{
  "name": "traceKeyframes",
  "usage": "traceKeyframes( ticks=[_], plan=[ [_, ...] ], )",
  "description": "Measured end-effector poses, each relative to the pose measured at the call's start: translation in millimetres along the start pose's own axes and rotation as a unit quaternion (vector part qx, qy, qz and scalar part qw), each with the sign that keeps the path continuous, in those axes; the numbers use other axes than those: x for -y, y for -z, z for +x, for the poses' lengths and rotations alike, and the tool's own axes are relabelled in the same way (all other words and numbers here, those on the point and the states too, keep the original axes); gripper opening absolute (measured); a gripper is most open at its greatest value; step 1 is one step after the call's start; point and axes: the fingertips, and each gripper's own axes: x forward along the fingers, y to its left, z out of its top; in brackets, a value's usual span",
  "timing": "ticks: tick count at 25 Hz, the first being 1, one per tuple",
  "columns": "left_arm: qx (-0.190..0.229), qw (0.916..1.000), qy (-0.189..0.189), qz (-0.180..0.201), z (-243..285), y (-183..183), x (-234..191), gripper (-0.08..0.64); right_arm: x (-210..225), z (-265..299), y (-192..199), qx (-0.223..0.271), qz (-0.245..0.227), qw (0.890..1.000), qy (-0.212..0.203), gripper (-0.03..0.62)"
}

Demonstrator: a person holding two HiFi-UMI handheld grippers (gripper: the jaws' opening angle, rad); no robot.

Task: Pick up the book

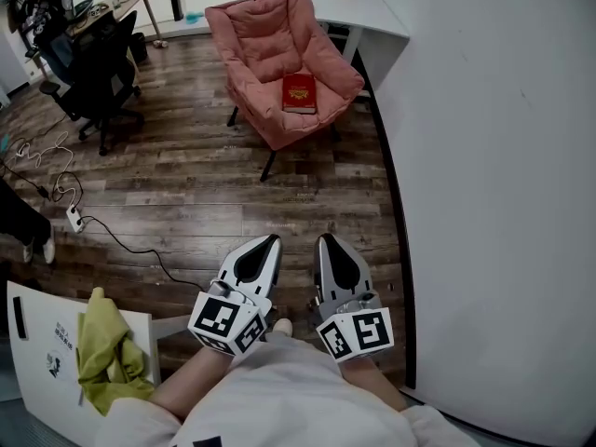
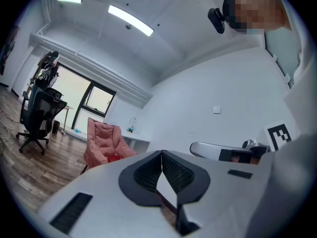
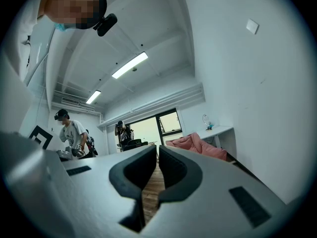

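Note:
A red book (image 1: 299, 92) lies flat on the seat of a pink armchair (image 1: 270, 54) across the wooden floor, far ahead of both grippers. My left gripper (image 1: 270, 242) and right gripper (image 1: 326, 240) are held side by side at waist height, pointing level toward the chair. Both are shut with nothing between the jaws. In the left gripper view the left gripper (image 2: 161, 152) has its jaws together, and the armchair (image 2: 101, 143) shows a red patch of the book (image 2: 115, 158) on its seat. The right gripper (image 3: 157, 148) faces the armchair (image 3: 198, 145); the book is hidden there.
A white wall (image 1: 503, 156) runs along the right. A white desk (image 1: 358, 3) stands behind the armchair. A black office chair (image 1: 93, 73) and a power strip (image 1: 74, 217) with cables are at the left. A white table (image 1: 37, 343) with a yellow-green cloth (image 1: 102, 347) is near left. A person (image 3: 72, 133) stands far off.

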Motion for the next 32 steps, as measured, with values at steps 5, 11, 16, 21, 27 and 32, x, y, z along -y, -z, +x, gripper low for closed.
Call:
traceKeyframes(
  ticks=[5,11,16,21,27,32],
  plan=[
    [0.009,0.9999,-0.013,-0.001,9.6,-0.4,8.3,0.005,20.7,-1.8,-0.2,-0.002,0.01,1.0,0.001,0.035],
    [-0.001,0.9999,-0.016,0.006,21.3,5.0,10.4,0.005,31.1,7.3,4.5,-0.009,0.018,1.0,-0.006,0.035],
    [0.003,0.9999,-0.01,0.005,37.7,0.4,0.1,0.005,39.4,25.2,0.2,-0.004,0.008,1.0,-0.003,0.035],
    [0.006,1.0,-0.004,0.005,69.6,-6.9,-28.6,0.005,54.8,58.5,6.6,-0.008,-0.001,1.0,0.01,0.035],
    [0.002,0.9999,0.01,0.01,127.1,-23.4,-71.9,0.005,80.9,124.7,7.4,-0.004,-0.001,1.0,0.028,0.035],
    [-0.006,0.9995,0.027,0.018,177.2,-43.9,-115.5,0.005,97.5,192.1,7.4,-0.002,0.001,0.999,0.041,0.035]
  ],
)
